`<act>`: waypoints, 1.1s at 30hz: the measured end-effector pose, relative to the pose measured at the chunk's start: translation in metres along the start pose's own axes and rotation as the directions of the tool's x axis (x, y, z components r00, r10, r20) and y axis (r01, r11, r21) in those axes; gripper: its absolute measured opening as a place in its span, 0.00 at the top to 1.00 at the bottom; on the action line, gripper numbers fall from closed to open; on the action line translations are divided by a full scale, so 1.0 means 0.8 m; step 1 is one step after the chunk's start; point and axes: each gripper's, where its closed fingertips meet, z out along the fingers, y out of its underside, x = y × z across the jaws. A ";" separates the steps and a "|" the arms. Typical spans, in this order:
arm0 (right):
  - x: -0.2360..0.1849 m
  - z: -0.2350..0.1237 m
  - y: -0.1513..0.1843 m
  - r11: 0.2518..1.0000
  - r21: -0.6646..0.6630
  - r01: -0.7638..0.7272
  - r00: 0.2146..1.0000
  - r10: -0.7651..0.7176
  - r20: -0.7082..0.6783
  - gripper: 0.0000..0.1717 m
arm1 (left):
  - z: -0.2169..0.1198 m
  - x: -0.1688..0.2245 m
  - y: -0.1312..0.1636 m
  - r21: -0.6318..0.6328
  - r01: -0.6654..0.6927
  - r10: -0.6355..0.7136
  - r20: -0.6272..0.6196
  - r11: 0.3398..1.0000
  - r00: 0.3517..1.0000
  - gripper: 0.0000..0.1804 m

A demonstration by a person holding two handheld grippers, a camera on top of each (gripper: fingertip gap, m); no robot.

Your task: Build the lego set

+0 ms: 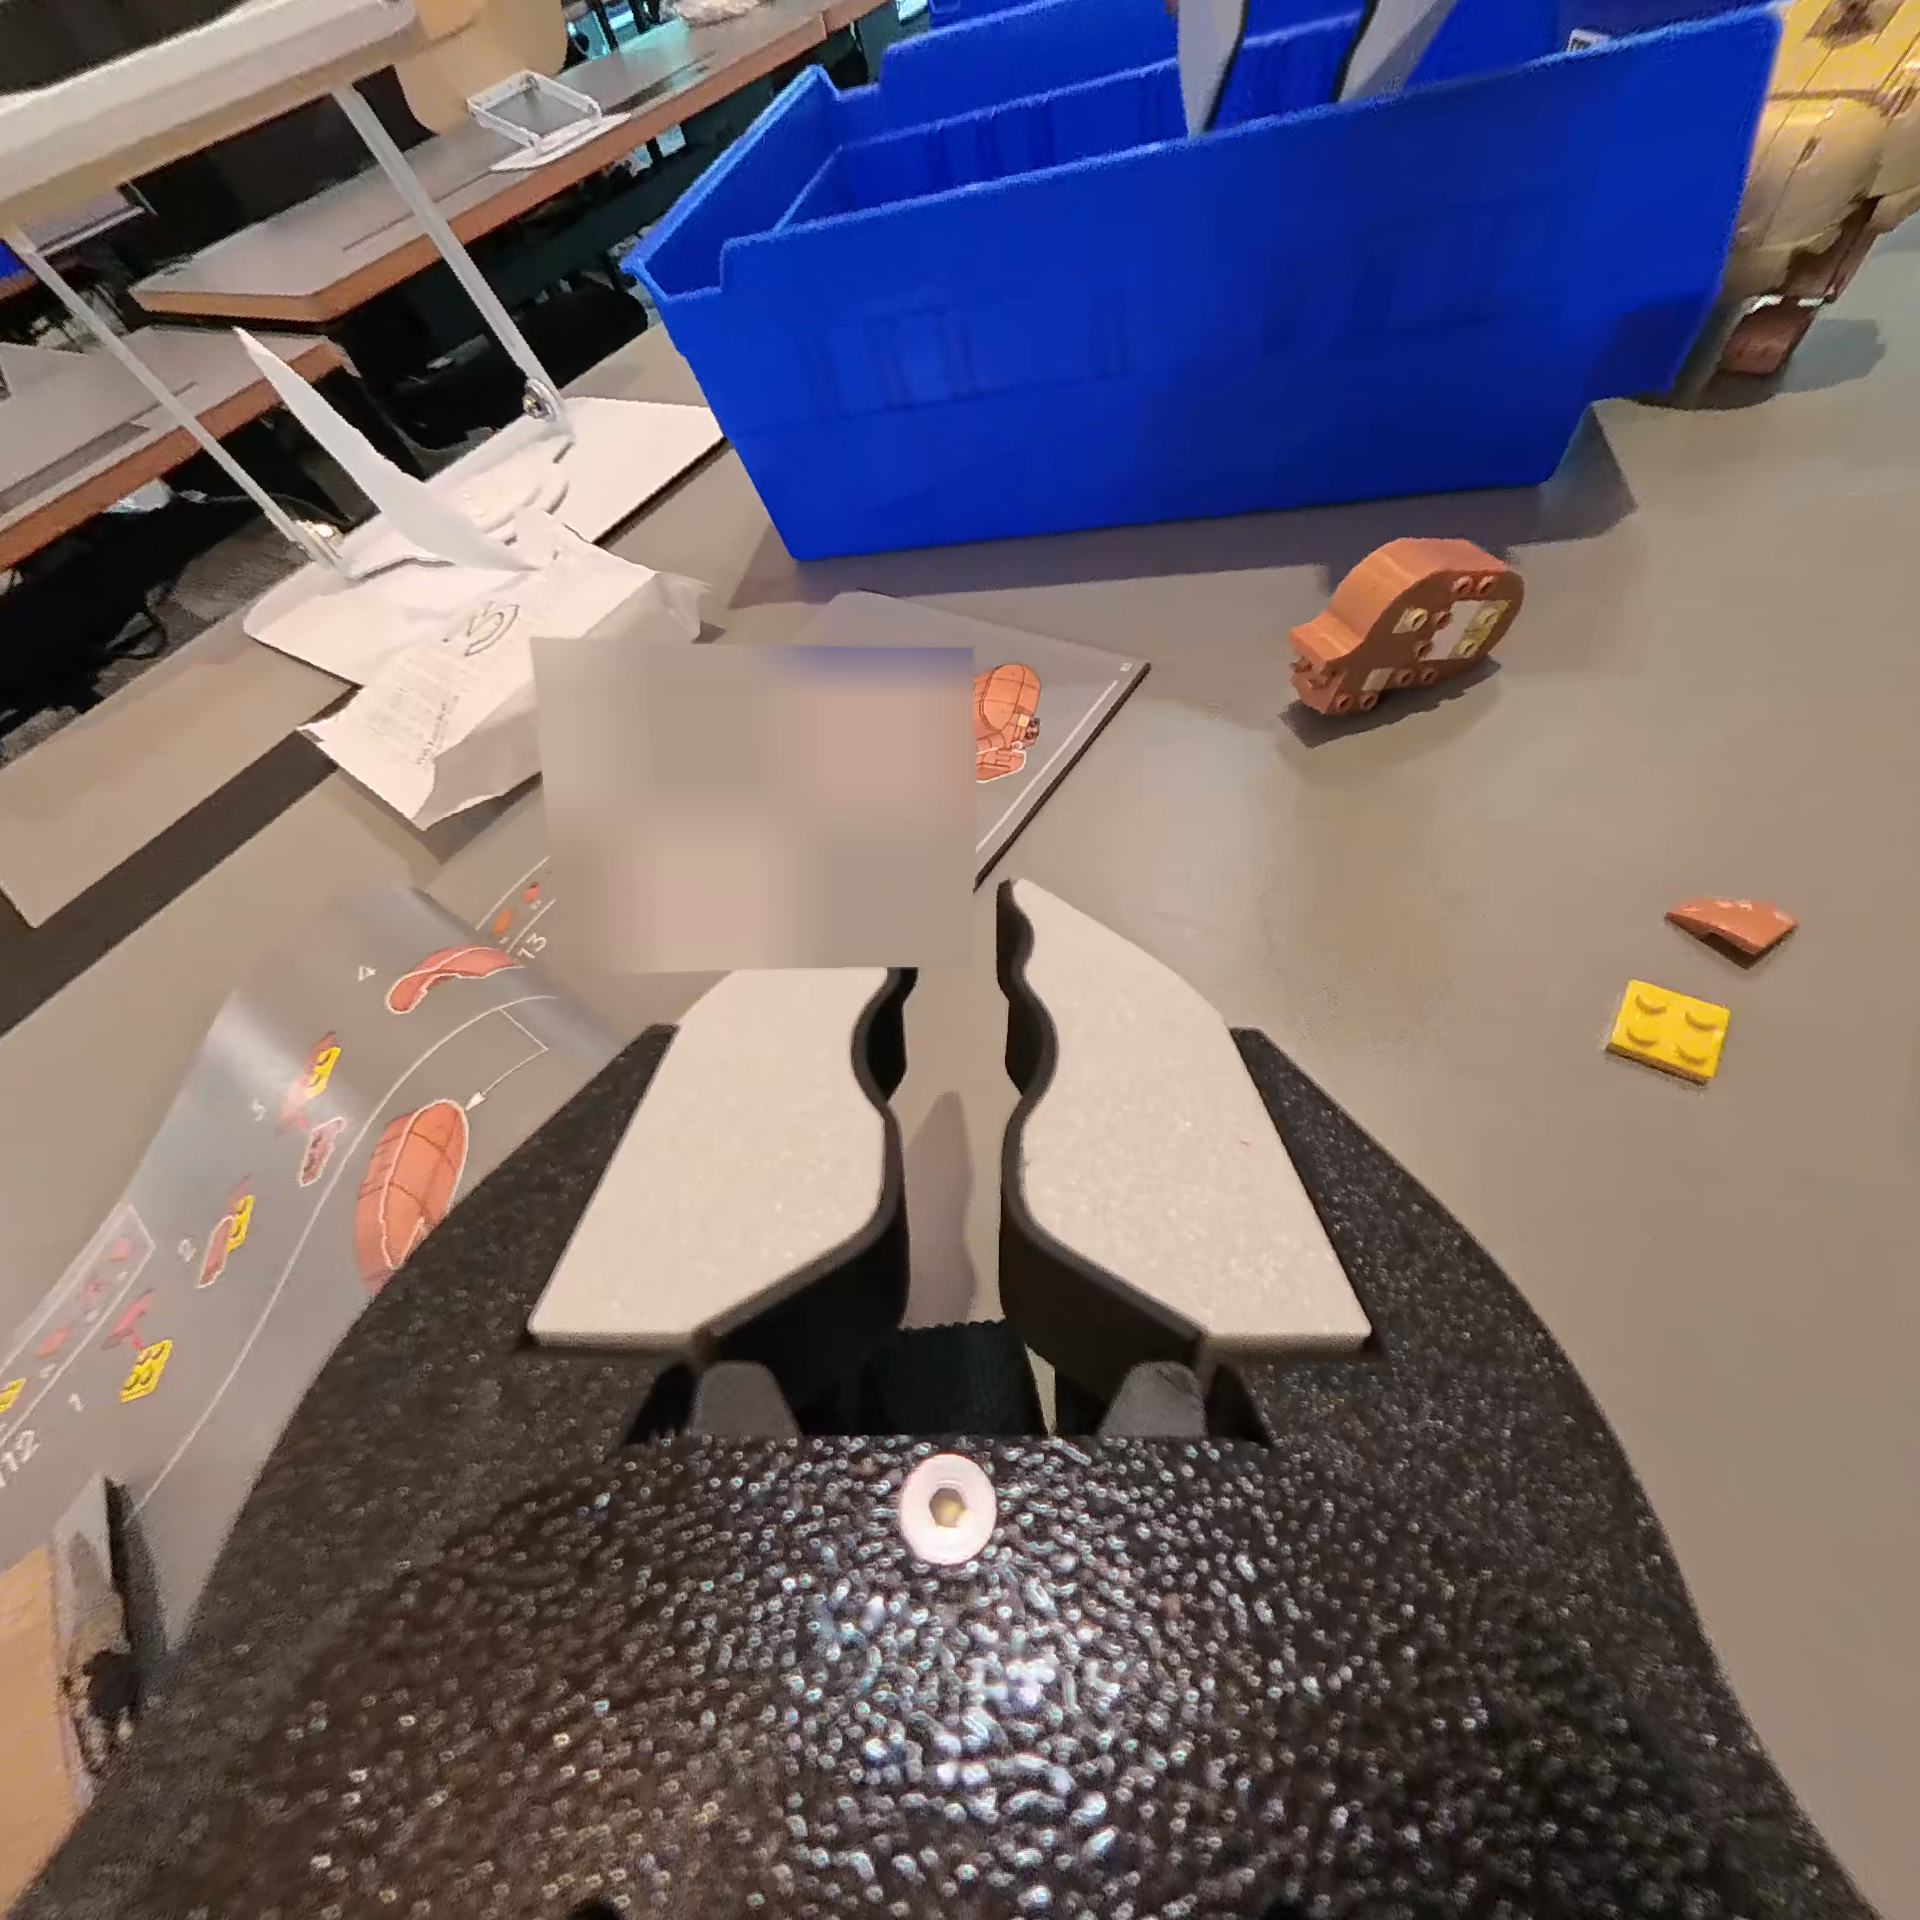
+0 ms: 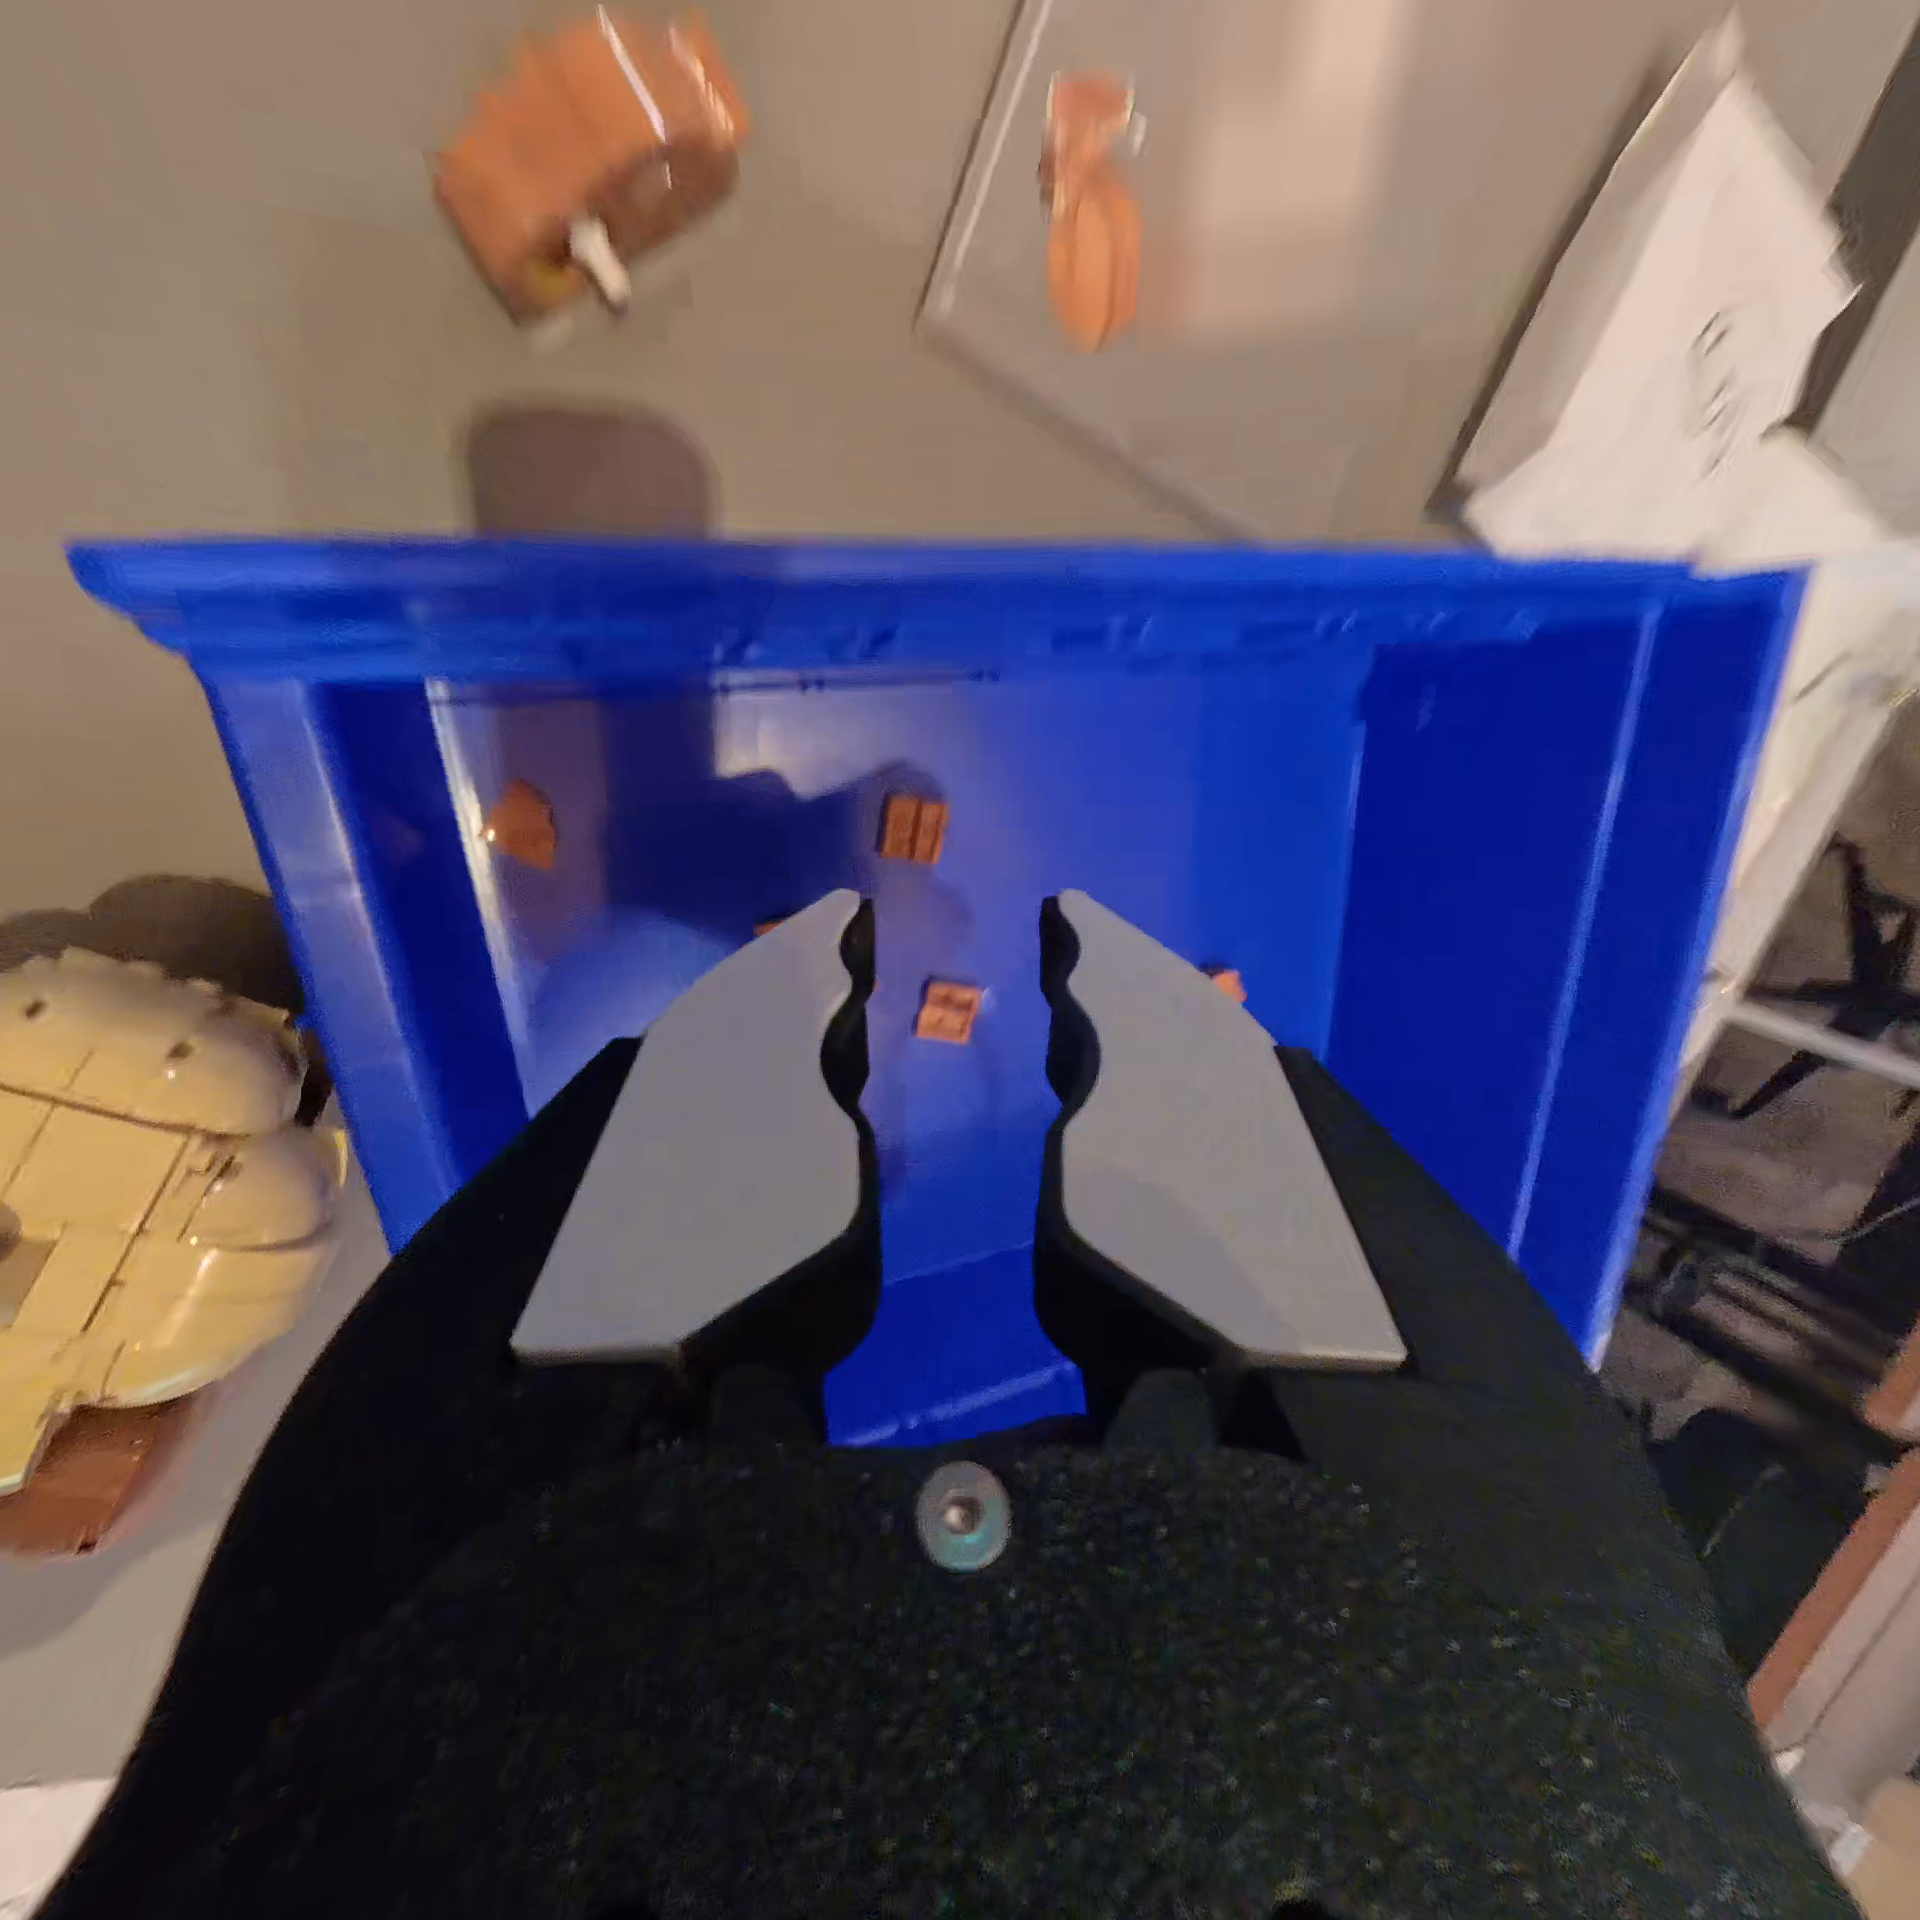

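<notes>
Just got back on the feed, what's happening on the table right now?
A person holds two grippers. The right gripper hangs open over the blue bin, holding nothing; a small brown brick lies on the bin floor below its fingertips. The left gripper hovers over the grey table beside a building booklet, its tips partly hidden. A brown brick model and a yellow plate lie nearby.

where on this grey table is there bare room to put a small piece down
Free: the grey table between the booklet, brown model and yellow plate. Crowded: the left, with manual pages and white papers.
</notes>
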 end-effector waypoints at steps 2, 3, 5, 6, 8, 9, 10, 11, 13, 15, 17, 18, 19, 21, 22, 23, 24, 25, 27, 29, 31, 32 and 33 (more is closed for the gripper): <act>0.002 0.003 -0.007 0.999 -0.006 0.034 0.999 -0.034 0.031 0.84 | 0.002 -0.002 0.001 -0.009 -0.006 0.006 0.014 1.000 1.000 0.92; 0.001 0.010 -0.003 0.999 -0.034 0.037 0.997 -0.035 0.065 0.83 | 0.003 -0.002 0.000 -0.007 -0.009 0.009 0.020 1.000 1.000 0.92; 0.009 0.028 0.004 0.997 -0.058 0.044 0.996 -0.039 0.079 0.80 | 0.002 -0.003 -0.001 0.001 -0.008 0.008 0.026 1.000 1.000 0.93; 0.012 0.035 0.001 0.998 -0.038 0.051 0.996 -0.048 0.076 0.79 | 0.002 -0.003 -0.001 0.001 -0.008 0.008 0.029 1.000 1.000 0.93; 0.025 0.040 -0.017 0.997 0.041 0.058 0.998 -0.060 0.030 0.79 | 0.003 -0.004 -0.001 -0.006 -0.003 0.003 0.028 1.000 1.000 0.93; 0.034 0.040 -0.025 0.996 0.076 0.054 0.999 -0.054 -0.001 0.79 | 0.004 -0.004 0.000 -0.010 0.000 0.000 0.028 1.000 1.000 0.93; 0.042 0.041 -0.031 0.994 0.098 0.050 0.999 -0.047 -0.025 0.80 | 0.005 -0.005 0.001 -0.012 0.002 -0.001 0.028 1.000 1.000 0.93; 0.049 0.042 -0.037 0.992 0.120 0.044 0.998 -0.039 -0.045 0.80 | 0.005 -0.005 0.001 -0.014 0.001 -0.001 0.027 1.000 1.000 0.93; 0.057 0.048 -0.047 0.988 0.149 0.036 0.999 -0.030 -0.044 0.78 | 0.006 -0.005 0.001 -0.017 0.001 -0.001 0.024 1.000 1.000 0.93; 0.068 0.053 -0.053 0.986 0.163 0.017 0.998 -0.007 -0.065 0.75 | 0.005 -0.005 0.000 -0.012 -0.001 0.001 0.025 1.000 1.000 0.93; 0.093 0.059 -0.045 0.990 0.141 -0.020 0.989 0.040 -0.146 0.79 | 0.004 -0.005 0.000 -0.006 -0.003 0.003 0.027 1.000 1.000 0.93; 0.106 0.062 -0.034 0.994 0.108 -0.030 0.981 0.050 -0.188 0.79 | 0.004 -0.005 0.000 -0.007 -0.004 0.005 0.029 1.000 1.000 0.93; 0.114 0.066 -0.019 0.996 0.071 -0.051 0.977 0.064 -0.201 0.79 | 0.003 -0.006 0.001 -0.011 -0.006 0.007 0.032 1.000 0.999 0.93; 0.101 0.077 0.014 0.993 -0.023 -0.119 0.989 0.117 -0.090 0.79 | 0.003 -0.006 0.002 -0.017 -0.010 0.011 0.035 1.000 0.999 0.93; 0.084 0.079 0.028 0.987 -0.072 -0.141 0.990 0.142 0.000 0.79 | 0.002 -0.006 0.003 -0.018 -0.011 0.012 0.037 1.000 0.999 0.93; 0.070 0.078 0.038 0.984 -0.109 -0.139 0.987 0.146 0.062 0.80 | 0.002 -0.006 0.003 -0.020 -0.012 0.013 0.037 1.000 0.999 0.93; 0.057 0.076 0.044 0.985 -0.126 -0.118 0.986 0.131 0.104 0.82 | 0.002 -0.006 0.004 -0.023 -0.012 0.013 0.037 1.000 0.999 0.93; 0.046 0.073 0.046 0.987 -0.129 -0.098 0.983 0.116 0.140 0.84 | 0.002 -0.006 0.004 -0.025 -0.012 0.013 0.036 1.000 0.999 0.93; 0.025 0.070 0.048 0.984 -0.149 -0.103 0.970 0.132 0.206 0.86 | 0.004 -0.006 0.005 -0.034 -0.017 0.018 0.036 0.999 0.999 0.93; 0.013 0.072 0.055 0.973 -0.199 -0.115 0.960 0.160 0.229 0.86 | 0.005 -0.004 0.007 -0.045 -0.029 0.031 0.037 0.999 0.999 0.93; 0.002 0.073 0.066 0.958 -0.262 -0.118 0.951 0.185 0.249 0.84 | 0.005 -0.003 0.008 -0.053 -0.042 0.044 0.040 0.998 0.998 0.93; -0.002 0.073 0.069 0.952 -0.278 -0.124 0.946 0.199 0.258 0.84 | 0.005 -0.002 0.008 -0.055 -0.046 0.048 0.041 0.997 0.998 0.93; -0.004 0.073 0.070 0.949 -0.284 -0.137 0.941 0.214 0.261 0.84 | 0.005 -0.002 0.009 -0.057 -0.047 0.050 0.041 0.997 0.998 0.93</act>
